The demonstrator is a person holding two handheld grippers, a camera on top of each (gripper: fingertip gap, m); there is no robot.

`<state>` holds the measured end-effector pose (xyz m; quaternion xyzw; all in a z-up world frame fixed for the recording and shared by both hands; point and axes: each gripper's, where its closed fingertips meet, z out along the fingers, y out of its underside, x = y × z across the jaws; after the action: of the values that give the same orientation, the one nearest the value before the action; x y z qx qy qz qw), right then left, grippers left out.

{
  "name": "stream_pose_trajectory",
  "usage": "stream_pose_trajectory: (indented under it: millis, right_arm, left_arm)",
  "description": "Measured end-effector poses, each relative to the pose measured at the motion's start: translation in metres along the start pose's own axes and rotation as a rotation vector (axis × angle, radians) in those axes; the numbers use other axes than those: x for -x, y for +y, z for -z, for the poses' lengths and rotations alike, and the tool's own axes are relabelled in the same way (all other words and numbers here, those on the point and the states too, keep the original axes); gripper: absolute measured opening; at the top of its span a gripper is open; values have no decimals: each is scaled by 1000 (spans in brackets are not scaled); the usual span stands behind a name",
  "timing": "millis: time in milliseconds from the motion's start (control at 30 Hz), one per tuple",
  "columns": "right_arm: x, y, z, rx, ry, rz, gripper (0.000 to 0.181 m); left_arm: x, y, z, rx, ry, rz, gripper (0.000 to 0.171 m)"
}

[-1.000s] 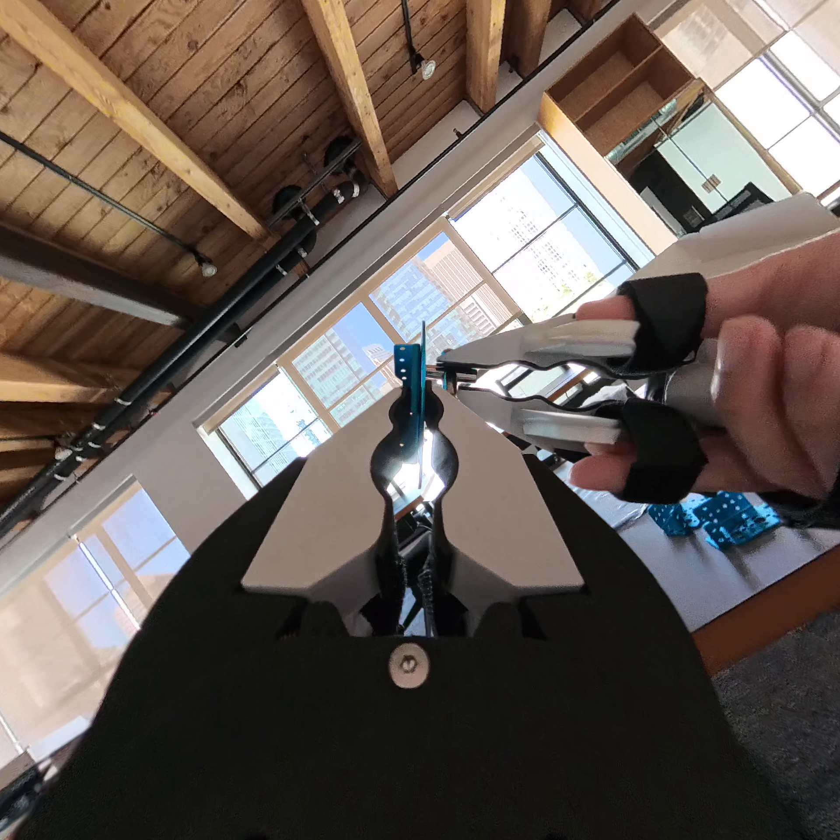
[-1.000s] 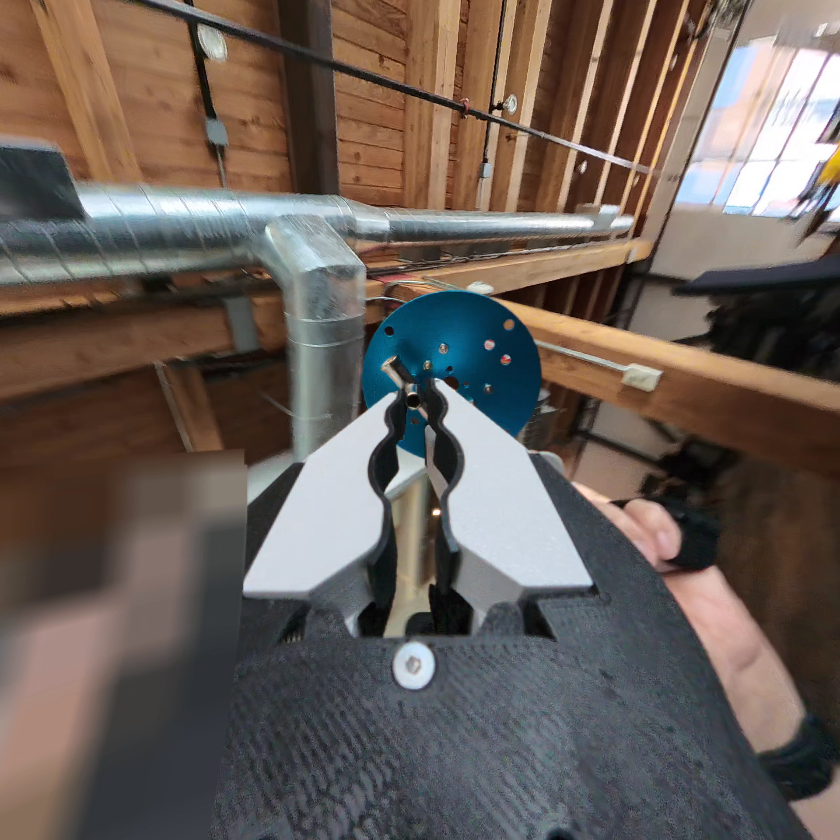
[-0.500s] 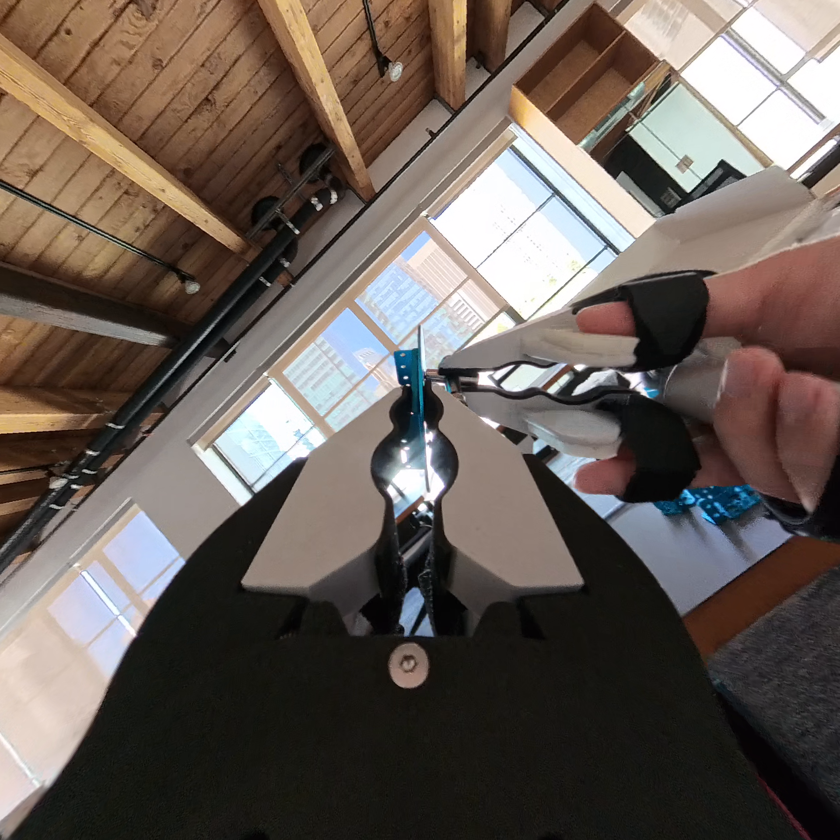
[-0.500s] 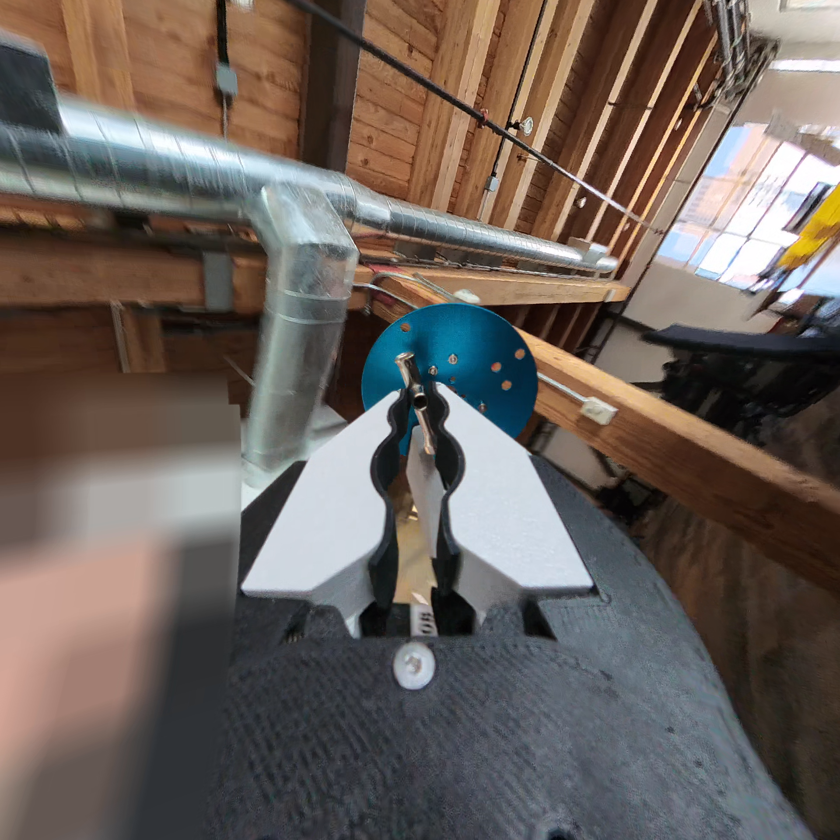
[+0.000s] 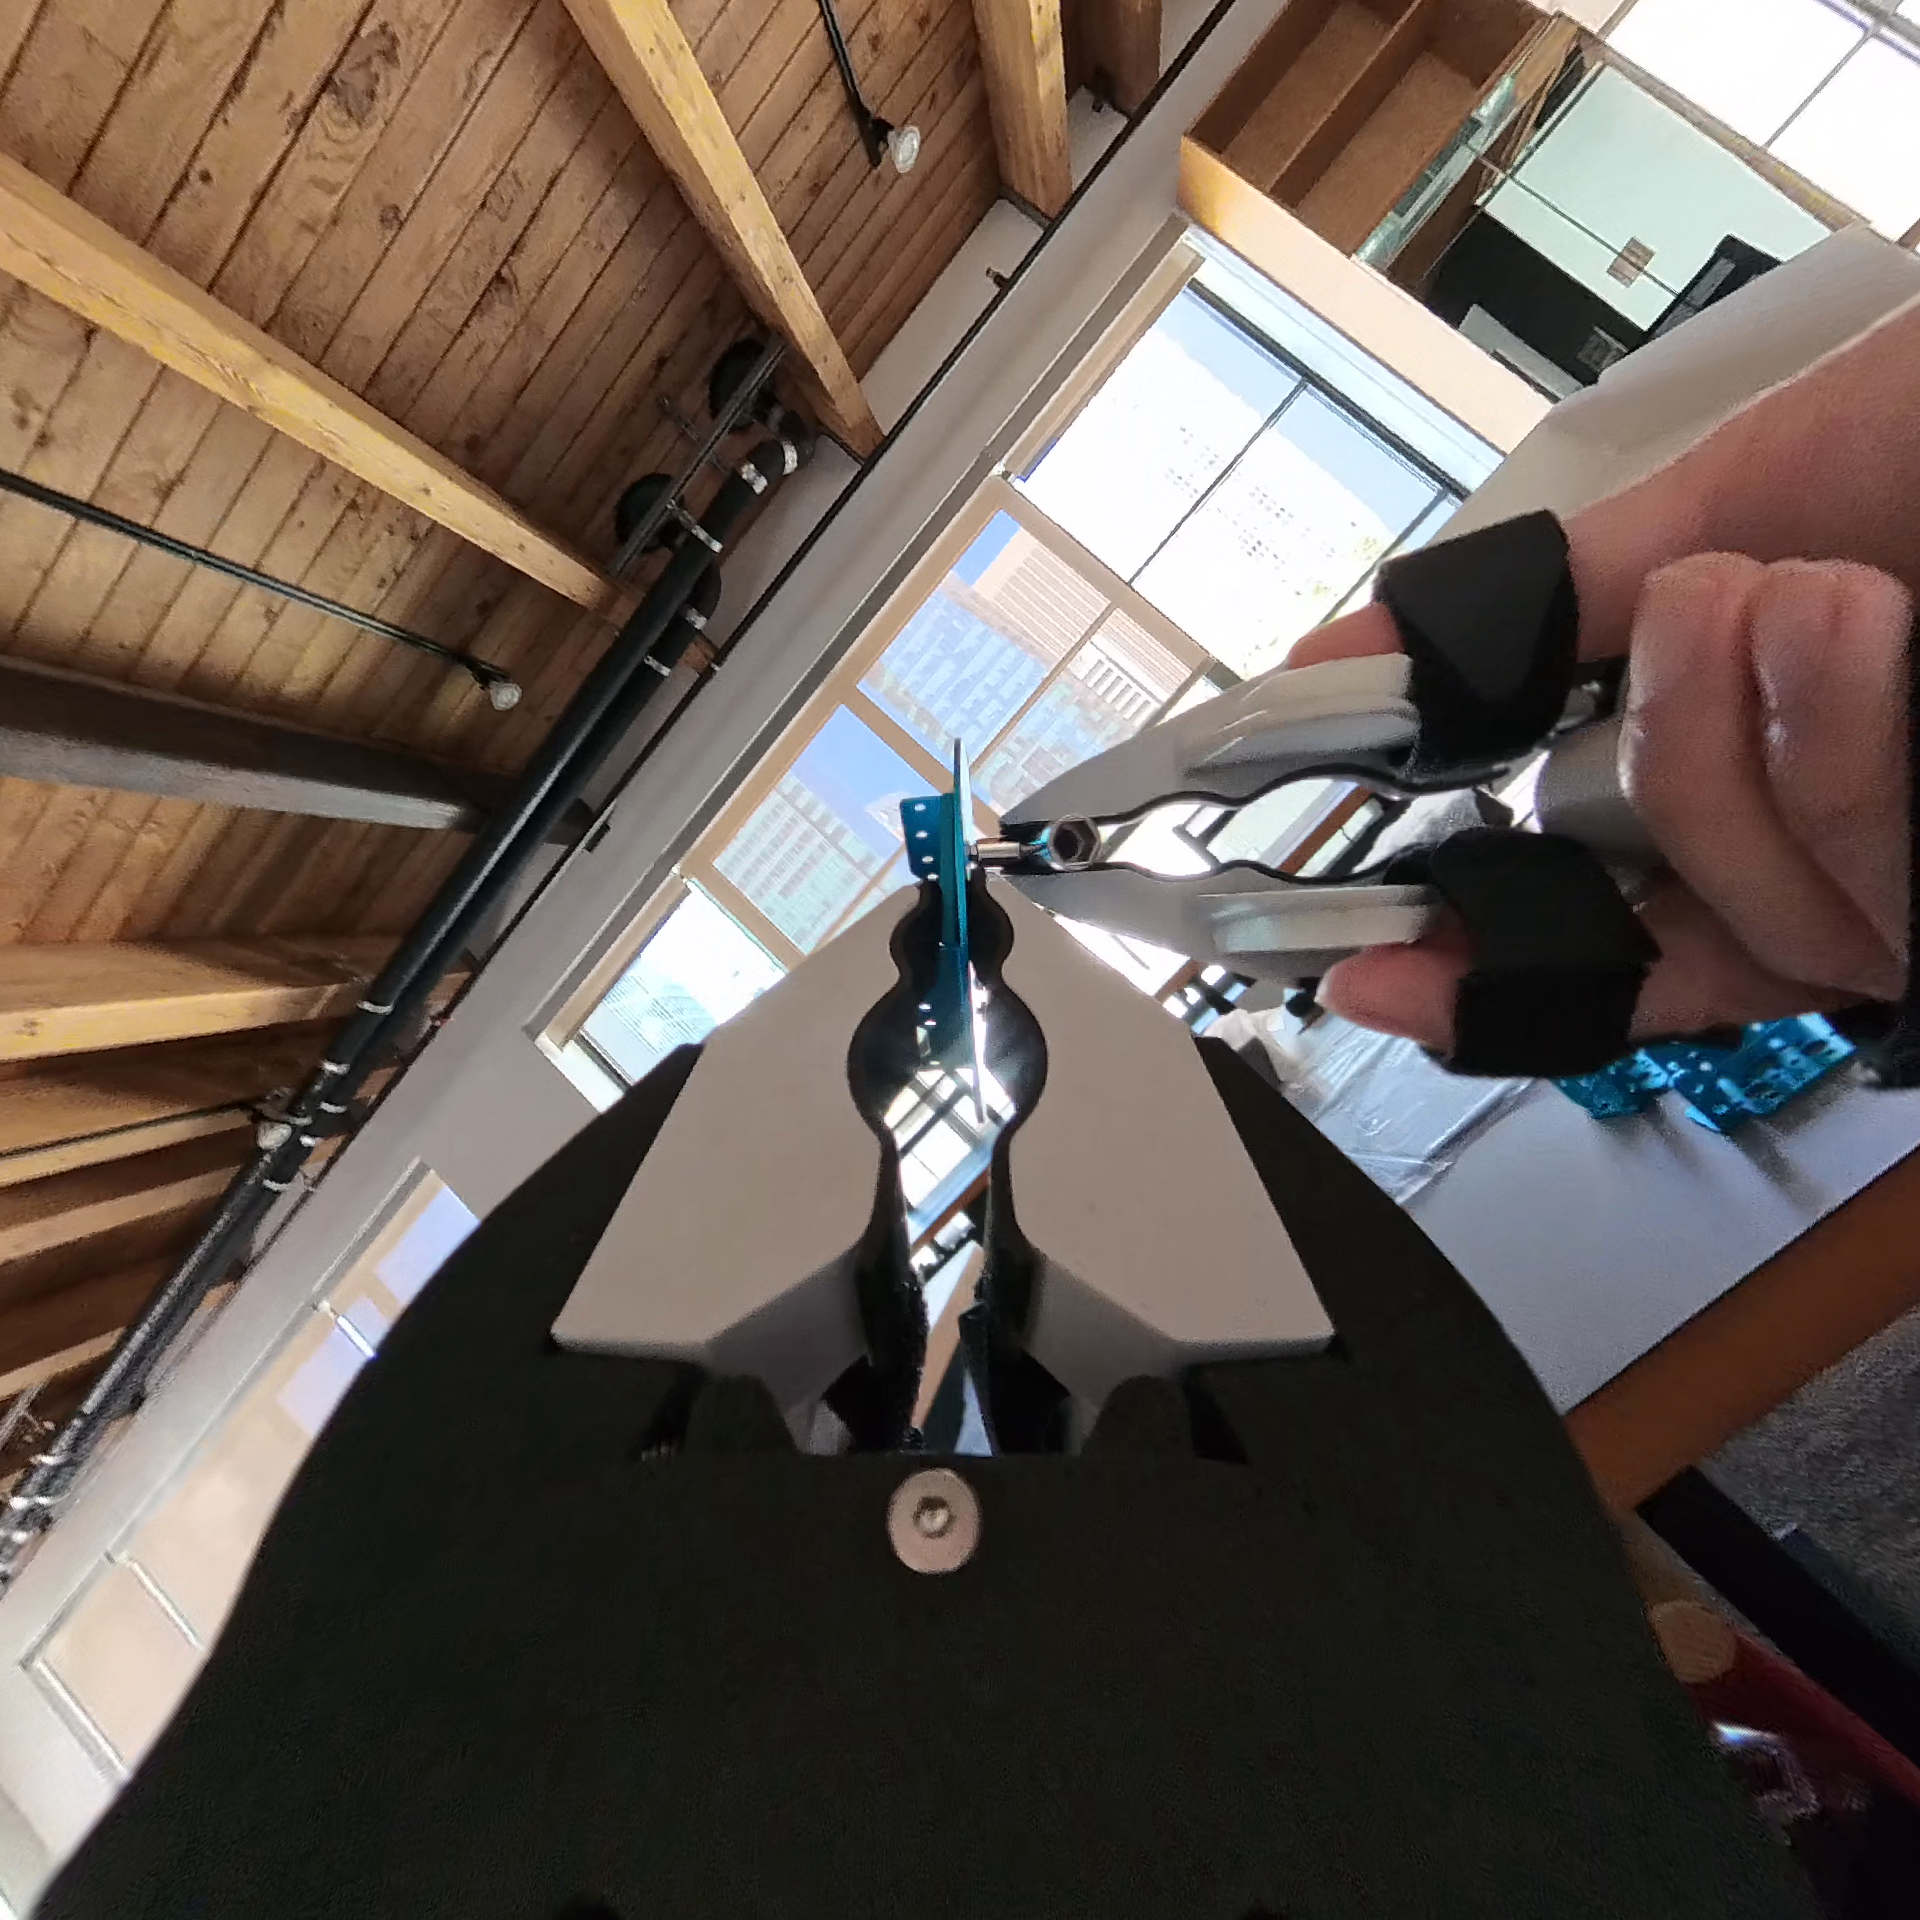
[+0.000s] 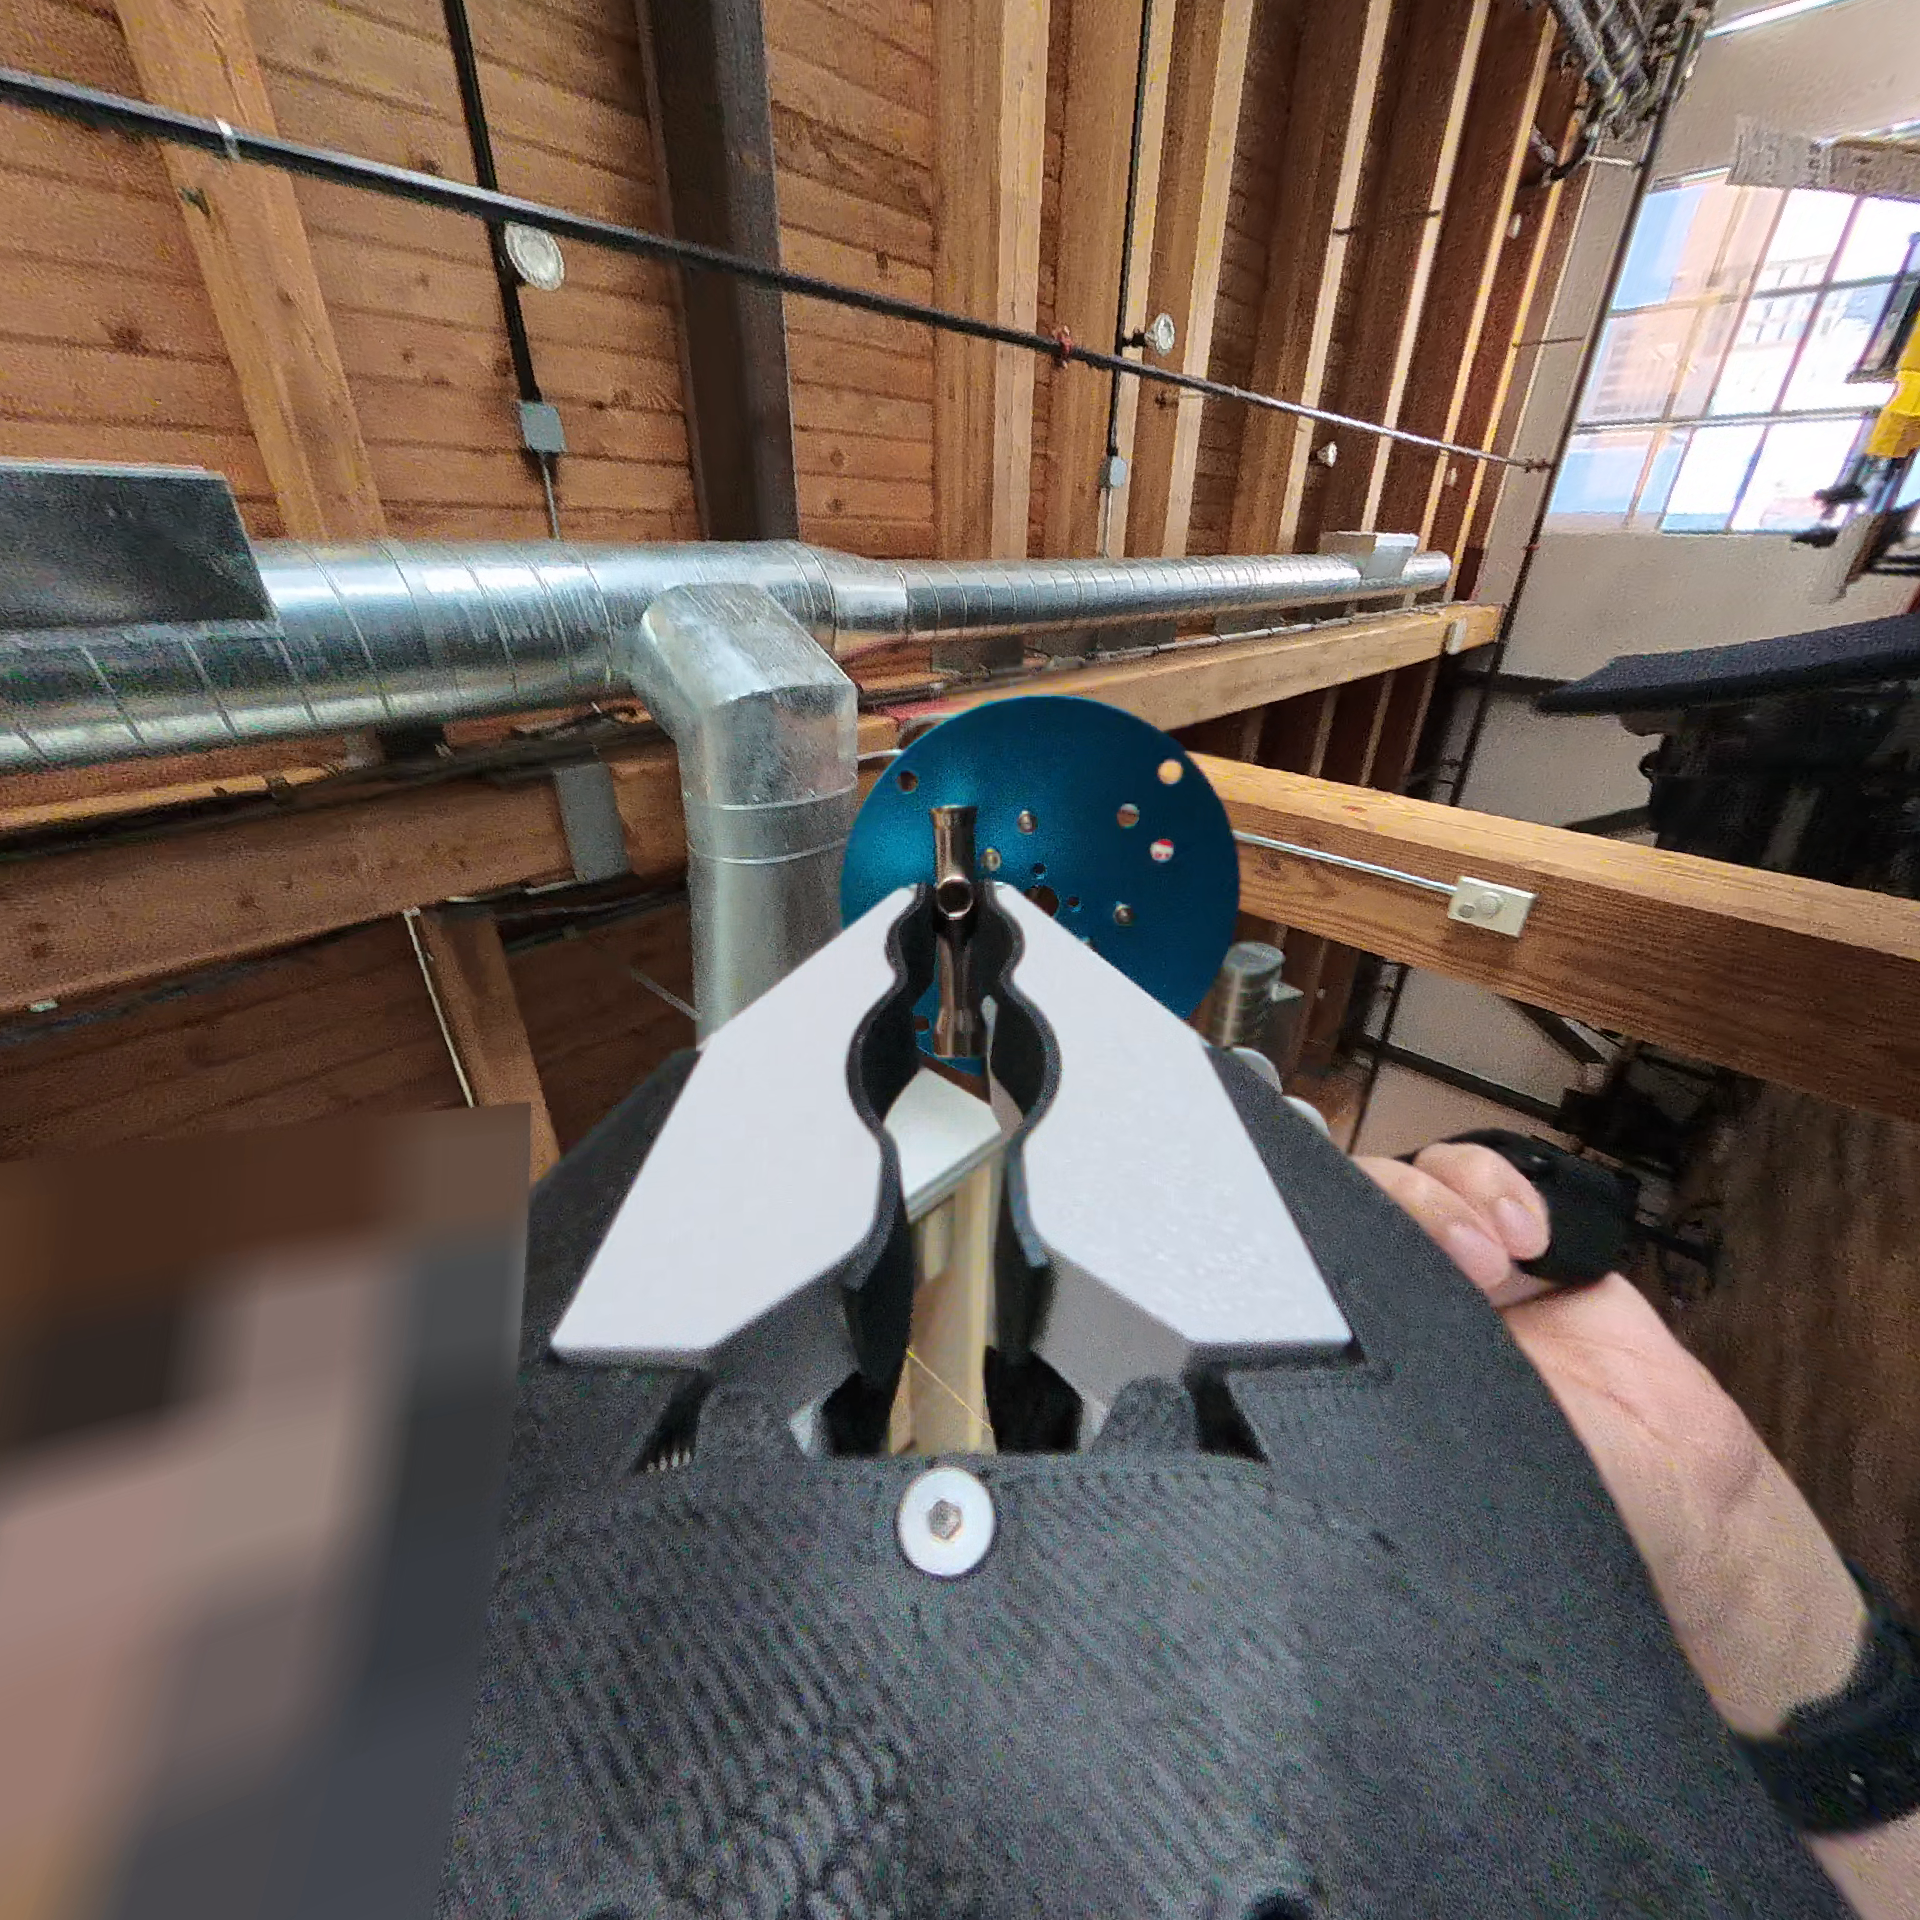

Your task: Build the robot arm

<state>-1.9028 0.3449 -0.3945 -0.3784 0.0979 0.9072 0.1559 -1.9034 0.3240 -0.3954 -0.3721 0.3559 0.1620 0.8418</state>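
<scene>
While both tools are being held up toward the wooden ceiling, the left gripper [image 5: 951, 914] is keeping its jaws clenched on a blue perforated disc [image 5: 961, 883], seen edge-on in its own view, with a small blue bracket [image 5: 923, 840] sticking out from the disc's far face. Coming in from the right, the right gripper [image 5: 1003, 857] is pinching a small metal socket tool [image 5: 1044, 860] between nearly closed jaws, and the tool's tip is touching the disc. In the right wrist view the disc [image 6: 1101, 862] is facing the camera, full of small holes, and the tool [image 6: 953, 914] is standing upright against it. Compared with a second ago, the tool has turned from a tilt to upright, its hexagonal end is now showing in the left wrist view, and the right gripper's hand [image 5: 1714, 790] is looming larger. Loose blue parts [image 5: 1714, 1081] are lying on the tabletop [image 5: 1621, 1226] beyond.
</scene>
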Motion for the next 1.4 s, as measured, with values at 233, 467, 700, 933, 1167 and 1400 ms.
stream_pose_trajectory:
  millis: [233,467,700,933,1167,1400]
  right_arm:
    - [0,-17,6,-103,63,315,6]
    - [18,-6,9,380,292,1495,7]
    - [-7,10,17,745,440,2326,7]
    - [-17,15,9,805,450,2498,6]
    - [-16,21,3,803,432,2646,7]
    - [-16,25,1,803,410,2641,7]
  left_arm:
    - [2,12,-10,128,21,304,2]
    - [9,18,-15,163,206,1064,3]
    - [22,25,-12,124,214,1327,2]
    - [22,16,-8,124,187,1157,3]
    - [26,9,-3,91,178,1099,3]
    - [28,5,-2,64,190,1121,3]
